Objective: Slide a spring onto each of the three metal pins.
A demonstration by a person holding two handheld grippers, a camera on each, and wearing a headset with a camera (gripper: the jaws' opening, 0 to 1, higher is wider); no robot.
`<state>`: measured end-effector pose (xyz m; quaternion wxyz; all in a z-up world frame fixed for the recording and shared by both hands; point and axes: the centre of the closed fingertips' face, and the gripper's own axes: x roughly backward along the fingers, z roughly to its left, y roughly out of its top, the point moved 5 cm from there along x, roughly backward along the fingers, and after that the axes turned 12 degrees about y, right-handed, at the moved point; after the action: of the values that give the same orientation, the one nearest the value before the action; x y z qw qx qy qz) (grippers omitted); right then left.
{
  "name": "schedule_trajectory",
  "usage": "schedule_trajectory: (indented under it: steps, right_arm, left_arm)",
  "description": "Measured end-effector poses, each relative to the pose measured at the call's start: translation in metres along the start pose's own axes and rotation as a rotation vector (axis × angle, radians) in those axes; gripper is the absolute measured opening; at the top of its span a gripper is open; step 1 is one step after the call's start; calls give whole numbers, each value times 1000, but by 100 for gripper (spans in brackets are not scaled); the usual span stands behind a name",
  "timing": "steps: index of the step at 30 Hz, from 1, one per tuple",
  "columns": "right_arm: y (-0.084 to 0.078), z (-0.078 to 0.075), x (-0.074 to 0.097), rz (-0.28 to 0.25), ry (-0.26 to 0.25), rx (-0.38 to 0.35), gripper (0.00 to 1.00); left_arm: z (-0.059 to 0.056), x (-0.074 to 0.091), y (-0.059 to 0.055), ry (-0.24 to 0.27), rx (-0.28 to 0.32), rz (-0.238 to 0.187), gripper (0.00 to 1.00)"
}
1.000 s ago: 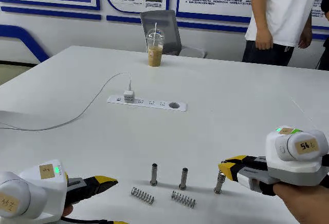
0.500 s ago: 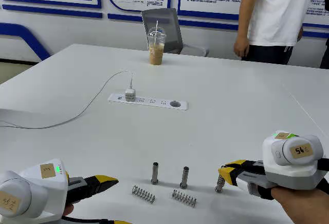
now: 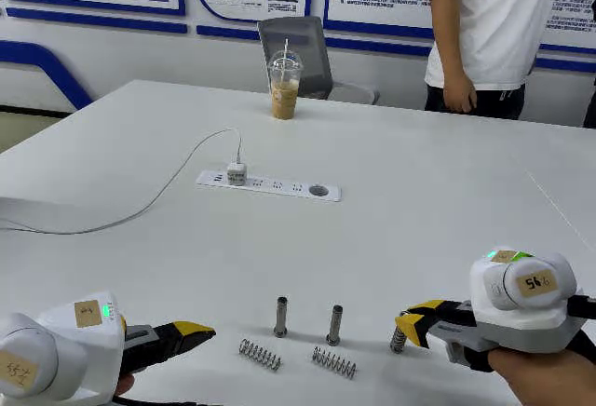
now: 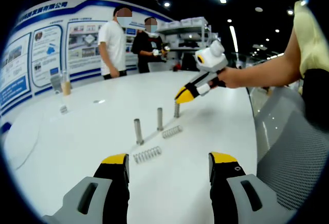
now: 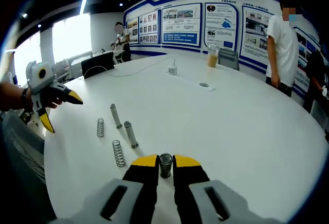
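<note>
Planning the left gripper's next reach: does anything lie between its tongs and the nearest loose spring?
Nothing visible does. Bare table lies between the open left gripper and the nearest spring; the bare pin stands just beyond it. The right gripper, shut on the third pin, is farther off.
</note>
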<state>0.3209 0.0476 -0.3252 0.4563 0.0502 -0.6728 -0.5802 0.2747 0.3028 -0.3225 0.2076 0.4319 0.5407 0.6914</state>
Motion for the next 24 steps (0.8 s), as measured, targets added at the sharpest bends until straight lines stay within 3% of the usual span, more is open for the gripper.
schedule_trajectory:
  steps: [24]
  right_arm:
    - [-6,-1,1,15,-7,-12,15]
  left_arm:
    - [1,-1,-1,0,4,-8,64]
